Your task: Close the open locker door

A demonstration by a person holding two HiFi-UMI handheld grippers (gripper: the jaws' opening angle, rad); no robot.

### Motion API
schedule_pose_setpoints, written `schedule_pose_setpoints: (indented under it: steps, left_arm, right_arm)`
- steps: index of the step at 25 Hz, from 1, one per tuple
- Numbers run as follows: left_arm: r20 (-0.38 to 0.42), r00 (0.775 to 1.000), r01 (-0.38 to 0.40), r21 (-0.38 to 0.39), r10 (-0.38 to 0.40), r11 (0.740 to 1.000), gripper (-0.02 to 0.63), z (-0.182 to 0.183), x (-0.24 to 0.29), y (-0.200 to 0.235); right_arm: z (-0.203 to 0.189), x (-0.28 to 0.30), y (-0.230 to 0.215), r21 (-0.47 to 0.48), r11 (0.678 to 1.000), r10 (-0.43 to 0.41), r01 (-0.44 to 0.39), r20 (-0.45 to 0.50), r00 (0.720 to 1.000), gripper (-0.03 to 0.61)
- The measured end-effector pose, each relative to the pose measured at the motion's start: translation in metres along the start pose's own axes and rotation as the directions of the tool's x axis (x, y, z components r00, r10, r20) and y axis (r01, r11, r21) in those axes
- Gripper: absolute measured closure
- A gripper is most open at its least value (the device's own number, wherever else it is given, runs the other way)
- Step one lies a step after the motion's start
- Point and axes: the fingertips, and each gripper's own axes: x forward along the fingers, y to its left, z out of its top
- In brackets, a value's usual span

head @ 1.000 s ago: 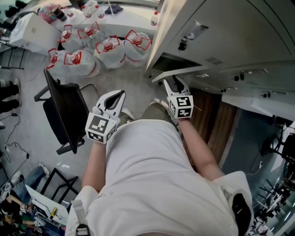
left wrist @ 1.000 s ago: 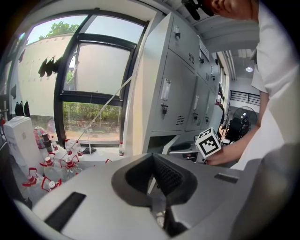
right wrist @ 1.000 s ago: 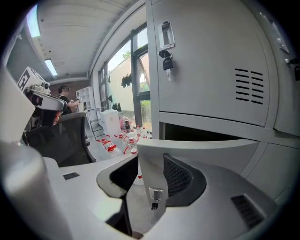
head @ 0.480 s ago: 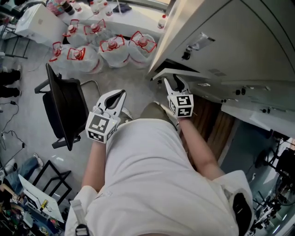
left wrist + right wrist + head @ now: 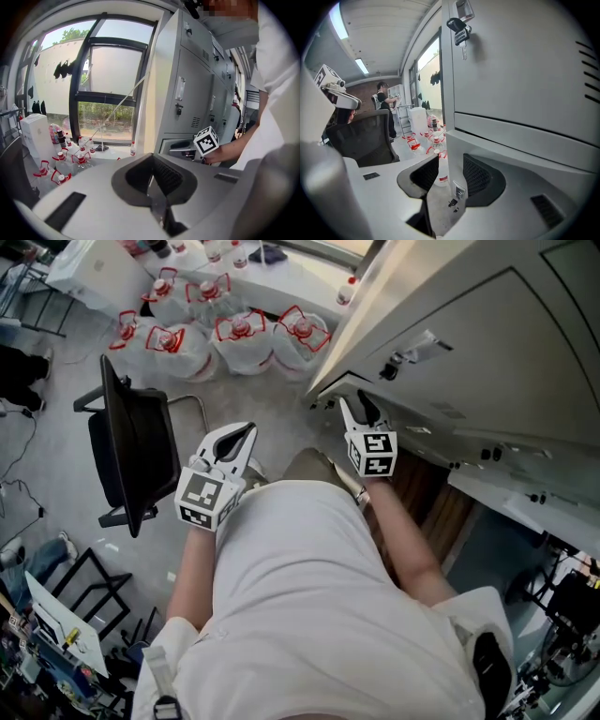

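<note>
Since a second ago your right gripper (image 5: 358,409) has been sliding a little forward, closer to the row of lockers (image 5: 487,343), and the water jugs (image 5: 239,334) are now sitting further right in the head view.

You are holding the right gripper with its jaws wide apart. In the right gripper view, the free edge of the open locker door (image 5: 451,164) is standing between them, with its small latch piece (image 5: 457,192) showing low on that edge. The right pad is lying just beside the door, while a clear gap is showing at the left pad, so the jaws are not pressing on the door.

The door is swinging out from the locker row, toward you. Its long axis is running upright, and its thin free edge is facing the gripper. It belongs to the lower locker, under a closed one with a key (image 5: 461,29) hanging in its lock.

You are keeping the left gripper (image 5: 242,435) well apart from the lockers, near the black office chair (image 5: 131,451). Its jaws are almost together and are holding nothing.
</note>
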Motion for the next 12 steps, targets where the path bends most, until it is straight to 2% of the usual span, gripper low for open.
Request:
schedule_pose_setpoints:
  steps: [12]
  left_arm:
    - [-0.006,0.996,-0.086,-0.035,0.086,0.996,0.611,-0.004,-0.007,0.008]
  right_arm:
    - [0.002,0.023,-0.009,-0.028,0.999,0.030,-0.030,-0.025,0.999,0.408]
